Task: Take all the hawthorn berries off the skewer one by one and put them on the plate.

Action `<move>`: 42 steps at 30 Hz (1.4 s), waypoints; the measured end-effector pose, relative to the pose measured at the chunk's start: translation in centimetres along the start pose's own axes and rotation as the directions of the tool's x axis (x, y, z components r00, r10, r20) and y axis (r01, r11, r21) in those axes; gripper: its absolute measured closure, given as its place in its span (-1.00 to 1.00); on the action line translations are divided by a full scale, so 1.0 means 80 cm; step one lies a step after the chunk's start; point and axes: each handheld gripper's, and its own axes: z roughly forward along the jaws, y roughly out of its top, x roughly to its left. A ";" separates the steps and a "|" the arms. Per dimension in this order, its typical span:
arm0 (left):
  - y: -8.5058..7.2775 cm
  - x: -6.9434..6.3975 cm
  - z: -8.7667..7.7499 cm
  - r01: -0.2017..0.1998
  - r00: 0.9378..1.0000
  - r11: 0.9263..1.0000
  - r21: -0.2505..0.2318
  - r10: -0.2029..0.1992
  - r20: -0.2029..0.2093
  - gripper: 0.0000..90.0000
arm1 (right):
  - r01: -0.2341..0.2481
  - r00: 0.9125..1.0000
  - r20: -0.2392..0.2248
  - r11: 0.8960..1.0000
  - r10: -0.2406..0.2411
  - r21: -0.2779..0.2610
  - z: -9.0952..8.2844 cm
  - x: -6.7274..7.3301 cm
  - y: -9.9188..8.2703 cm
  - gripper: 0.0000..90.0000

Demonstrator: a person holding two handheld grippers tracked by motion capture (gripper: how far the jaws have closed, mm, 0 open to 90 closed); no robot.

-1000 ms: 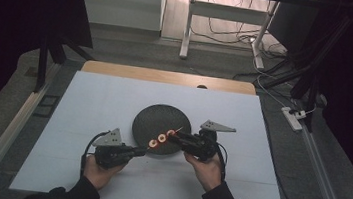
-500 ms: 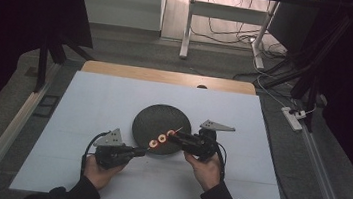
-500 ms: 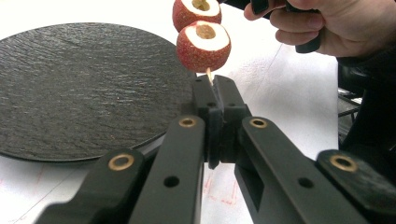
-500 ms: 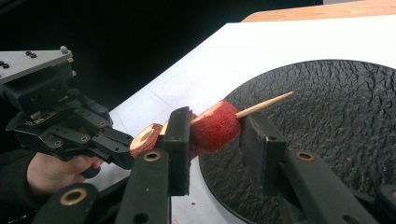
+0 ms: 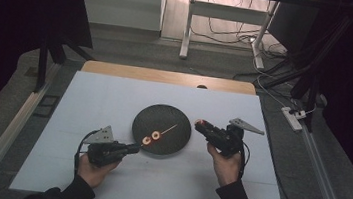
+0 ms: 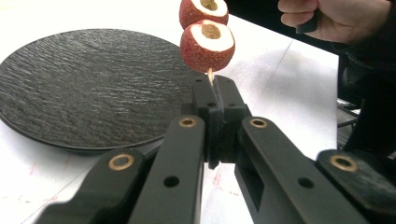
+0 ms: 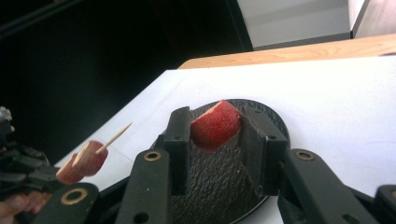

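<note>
The left gripper [image 5: 131, 148] has its jaws pressed together on the blunt end of a skewer [image 5: 167, 129]. The skewer slants up over the near part of the plate [image 5: 177, 117], its point bare. Two red slices [image 5: 151, 137] with pale centres are threaded on it, touching each other, close to the jaws (the left gripper view shows them stacked just above the fingertips).

The right gripper [image 5: 199, 125] pinches a third red piece [image 7: 215, 125] between its pads, held just off the plate's right rim and apart from the skewer.

The plate is dark, round and slate-textured, lying on the white table cover [image 5: 114, 97]. The slices hang over it without resting in it. Both hands grip the handles from the near edge.
</note>
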 end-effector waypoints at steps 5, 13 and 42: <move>-0.001 -0.001 -0.001 -0.005 1.000 1.000 0.006 0.005 -0.016 0.99 | 0.016 1.000 -0.002 0.999 -0.016 0.041 0.011 0.004 -0.007 0.44; 0.000 -0.001 -0.003 -0.011 0.999 1.000 0.001 0.011 -0.040 0.99 | 0.079 0.996 0.020 0.990 -0.082 0.114 0.034 0.008 -0.018 0.43; -0.009 0.012 -0.008 0.041 0.993 0.999 -0.004 -0.042 -0.114 0.99 | 0.342 0.924 0.065 0.892 -0.376 0.297 0.153 0.015 -0.061 0.38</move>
